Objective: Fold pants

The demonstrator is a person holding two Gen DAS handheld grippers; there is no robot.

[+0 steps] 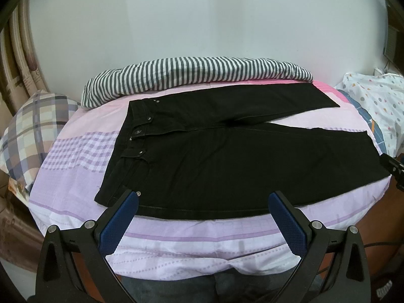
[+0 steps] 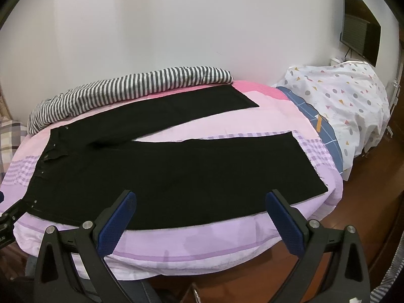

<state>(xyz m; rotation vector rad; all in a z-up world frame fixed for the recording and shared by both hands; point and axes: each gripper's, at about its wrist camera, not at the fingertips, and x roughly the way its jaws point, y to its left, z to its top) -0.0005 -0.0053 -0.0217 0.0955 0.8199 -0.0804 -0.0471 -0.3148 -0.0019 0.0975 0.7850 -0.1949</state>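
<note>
Black pants lie flat on the bed, waistband to the left, both legs spread apart toward the right. They show in the right wrist view too. My left gripper is open and empty, hovering over the near edge of the pants by the waist corner. My right gripper is open and empty, over the near edge of the near leg. Its tip shows at the right edge of the left wrist view.
The bed has a pink and purple sheet. A striped blanket lies along the far wall. A plaid pillow sits at the left, a dotted white bundle at the right. Wooden floor lies right of the bed.
</note>
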